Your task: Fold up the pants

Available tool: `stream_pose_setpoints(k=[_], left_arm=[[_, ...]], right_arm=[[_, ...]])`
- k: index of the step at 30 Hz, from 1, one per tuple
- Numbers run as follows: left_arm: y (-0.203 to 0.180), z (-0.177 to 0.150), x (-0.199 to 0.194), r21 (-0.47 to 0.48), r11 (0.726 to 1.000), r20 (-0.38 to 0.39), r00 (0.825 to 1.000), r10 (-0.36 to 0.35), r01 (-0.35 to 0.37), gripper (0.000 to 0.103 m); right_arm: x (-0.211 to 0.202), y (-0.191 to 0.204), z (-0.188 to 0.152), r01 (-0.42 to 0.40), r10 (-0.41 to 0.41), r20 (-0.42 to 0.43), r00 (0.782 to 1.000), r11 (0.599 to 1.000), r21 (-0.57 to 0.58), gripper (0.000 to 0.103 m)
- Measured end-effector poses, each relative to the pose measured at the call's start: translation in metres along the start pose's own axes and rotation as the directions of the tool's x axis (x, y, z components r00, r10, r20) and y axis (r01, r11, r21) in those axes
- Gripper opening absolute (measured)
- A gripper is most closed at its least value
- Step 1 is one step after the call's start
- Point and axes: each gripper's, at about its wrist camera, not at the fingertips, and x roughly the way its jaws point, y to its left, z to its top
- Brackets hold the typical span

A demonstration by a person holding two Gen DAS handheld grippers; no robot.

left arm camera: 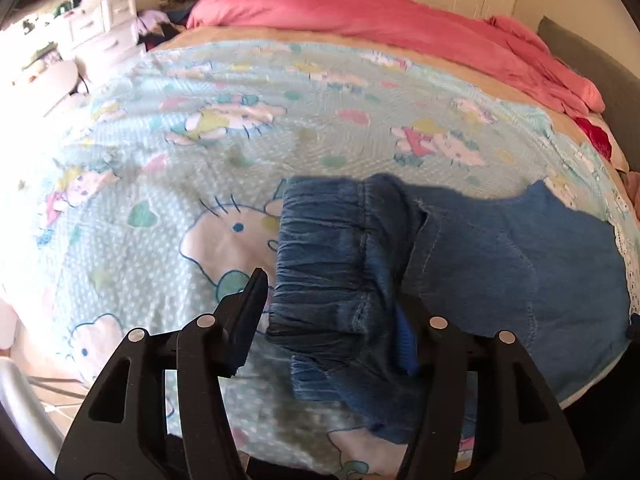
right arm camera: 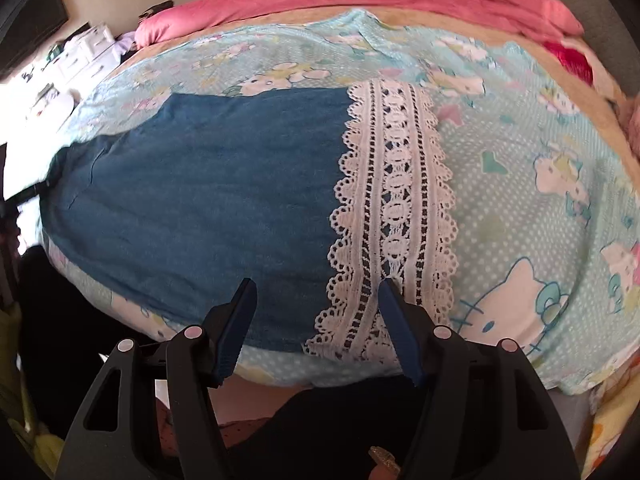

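Blue denim pants point(left arm camera: 500, 264) lie flat on a light-blue cartoon-print bedsheet point(left arm camera: 180, 140). Their gathered elastic waistband point(left arm camera: 328, 248) sits between the fingers of my left gripper point(left arm camera: 332, 300). The left finger point(left arm camera: 248, 312) stands just clear of the cloth, while the right pad is partly covered by a fold, so the gripper is open. In the right wrist view the denim leg point(right arm camera: 200, 200) ends in a wide white lace hem point(right arm camera: 396, 184). My right gripper point(right arm camera: 316, 312) hovers open over the near end of that hem, holding nothing.
A pink duvet point(left arm camera: 360, 16) is bunched along the far side of the bed, with a grey headboard point(left arm camera: 580, 52) at the right. White drawers point(left arm camera: 100, 20) with clutter stand at the far left. The near bed edge point(right arm camera: 280, 376) runs just under the right fingers.
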Motion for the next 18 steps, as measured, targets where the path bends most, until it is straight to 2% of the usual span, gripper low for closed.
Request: stream_pose_setpoints(k=[1,3,6,9,10,11,12,14,16,18], left_arm=[[-0.005,-0.002,-0.013,0.020,1.000,0.032,0.999,0.009,-0.009,0.049],[-0.023,-0.006,-0.041,0.059,0.998,0.100,0.995,0.003,-0.009,0.050],[-0.049,-0.009,-0.060,0.110,0.989,0.121,0.986,-0.115,0.101,0.056],[-0.091,-0.014,-0.054,0.189,0.949,0.048,0.963,-0.265,0.251,0.056],[-0.107,-0.018,-0.046,0.195,0.932,-0.001,0.950,-0.312,0.307,0.056],[-0.121,-0.022,-0.039,0.211,0.919,-0.037,0.942,-0.332,0.332,0.056],[-0.130,-0.025,-0.034,0.230,0.913,-0.049,0.941,-0.336,0.338,0.056],[-0.146,-0.035,-0.016,0.269,0.907,-0.094,0.946,-0.309,0.323,0.056],[-0.148,-0.041,-0.002,0.265,0.909,-0.143,0.946,-0.292,0.321,0.056],[-0.143,-0.044,0.005,0.253,0.909,-0.149,0.942,-0.302,0.332,0.056]], right_arm=[[-0.008,0.005,-0.001,-0.002,0.003,0.028,1.000,1.000,-0.016,0.062],[-0.023,0.017,0.000,-0.063,0.069,0.085,0.994,0.996,-0.064,0.062],[-0.031,0.053,-0.001,-0.108,0.130,0.088,0.988,0.971,-0.215,0.062],[-0.015,0.081,0.001,-0.161,0.175,0.020,0.984,0.941,-0.299,0.049],[-0.007,0.086,0.003,-0.156,0.166,0.004,0.986,0.939,-0.308,0.049],[-0.003,0.088,0.004,-0.159,0.167,0.000,0.986,0.939,-0.306,0.049],[0.003,0.088,0.006,-0.168,0.173,-0.011,0.985,0.940,-0.295,0.049],[0.021,0.081,0.006,-0.168,0.153,-0.078,0.985,0.953,-0.253,0.039],[0.027,0.080,0.000,-0.171,0.151,-0.098,0.984,0.952,-0.254,0.036],[0.025,0.083,-0.011,-0.183,0.154,-0.126,0.980,0.944,-0.275,0.034]])
